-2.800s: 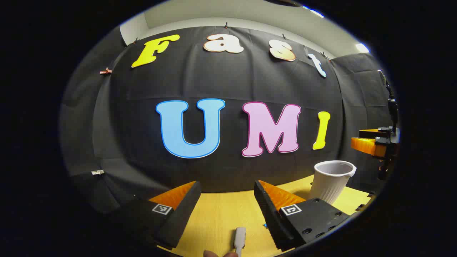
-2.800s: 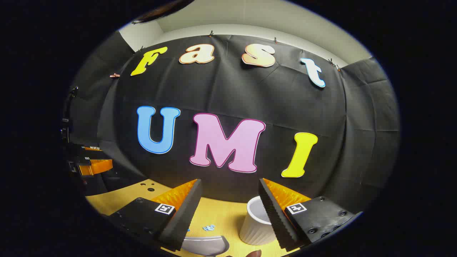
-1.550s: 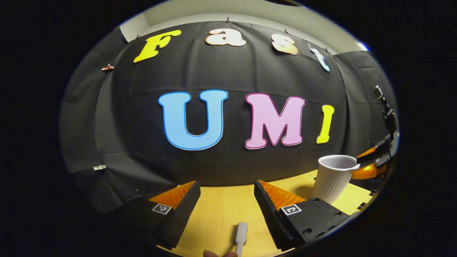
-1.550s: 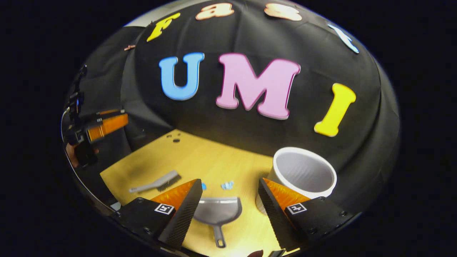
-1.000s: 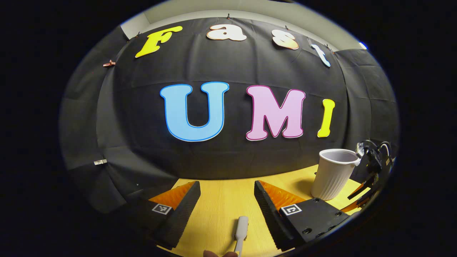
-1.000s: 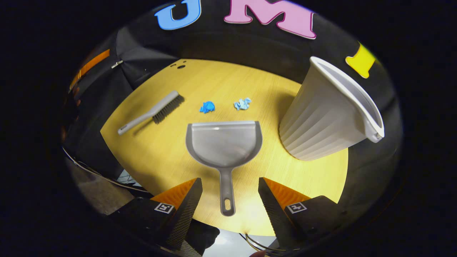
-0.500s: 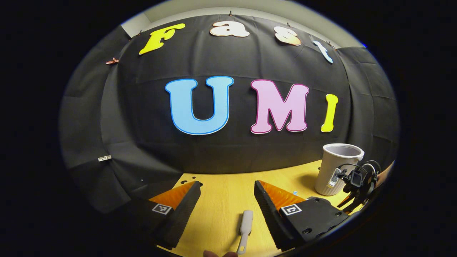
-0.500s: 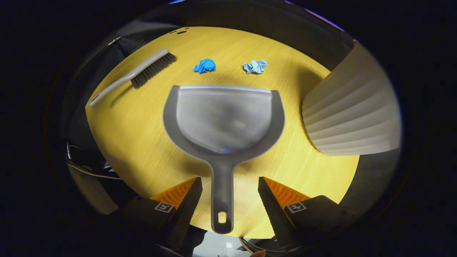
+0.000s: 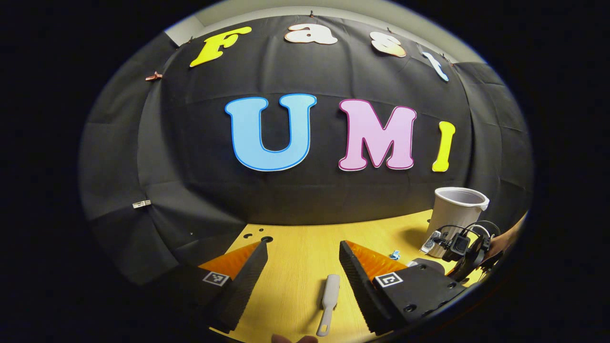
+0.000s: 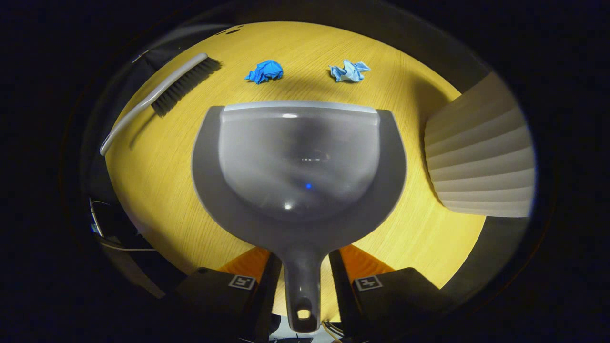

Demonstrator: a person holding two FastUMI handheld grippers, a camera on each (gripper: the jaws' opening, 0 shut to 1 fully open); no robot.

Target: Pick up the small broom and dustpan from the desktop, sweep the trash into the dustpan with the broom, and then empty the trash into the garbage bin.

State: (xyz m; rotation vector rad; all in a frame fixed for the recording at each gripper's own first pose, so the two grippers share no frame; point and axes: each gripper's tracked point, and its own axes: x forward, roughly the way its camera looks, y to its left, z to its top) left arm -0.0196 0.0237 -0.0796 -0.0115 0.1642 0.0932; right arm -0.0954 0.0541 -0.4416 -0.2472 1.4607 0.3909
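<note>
In the right gripper view, the right gripper is seen above the near edge of the yellow wooden desktop, its fingers drawn in on either side of the dustpan handle; actual pressure on the handle cannot be told. The ribbed garbage bin stands to the right of the dustpan. The small broom lies far left, apart from the pan. Two crumpled blue paper scraps lie beyond the pan's front edge.

In the left gripper view, the left gripper is spread wide, with the broom handle lying on the desktop between its fingers, untouched. The black cloth wall is seen behind the desktop, and holes at its far edge.
</note>
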